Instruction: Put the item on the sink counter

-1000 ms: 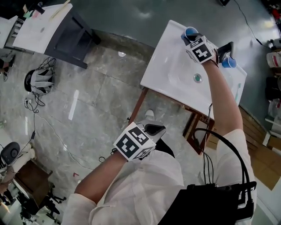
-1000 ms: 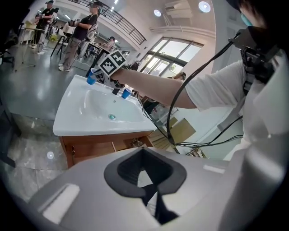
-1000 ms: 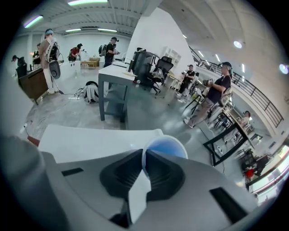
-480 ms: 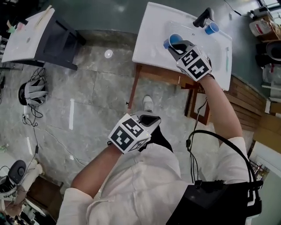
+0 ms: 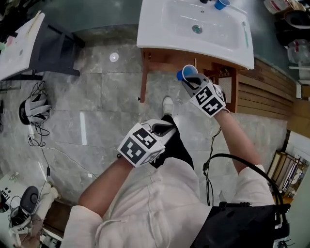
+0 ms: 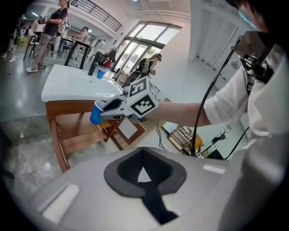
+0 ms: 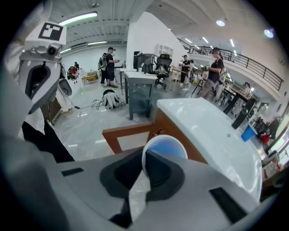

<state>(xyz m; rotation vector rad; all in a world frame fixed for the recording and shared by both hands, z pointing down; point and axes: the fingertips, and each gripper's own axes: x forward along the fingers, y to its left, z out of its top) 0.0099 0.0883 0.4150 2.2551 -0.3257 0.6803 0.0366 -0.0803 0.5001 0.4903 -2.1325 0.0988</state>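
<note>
**A:** Pulling back is the change. A second ago the right gripper (image 5: 190,81) was reaching over the basin, and now it is hanging in front of it, above the grey tiled floor (image 5: 106,97).

**B:** What are its fingers (image 7: 166,175) doing?

**A:** They are pinching the small blue plastic cup (image 7: 165,148) by its wall, with the open mouth showing past them.

**B:** And the other hand?

**A:** The left gripper (image 6: 143,173) is idling near the person's waist, its fingers pressed together on nothing.

**B:** So where is the cup sitting?

**A:** It is not sitting anywhere. It is riding in the air just off the front edge of the white ceramic sink counter surface (image 5: 160,29), beside the wooden frame (image 5: 167,57) underneath and touching neither. A second blue cup (image 5: 222,4) is standing at the back of the surface.

**B:** Meaning what for the job?

**A:** I am judging the placing as not done. The held cup is moving away from the surface, so it will need carrying forward and up again.
</note>
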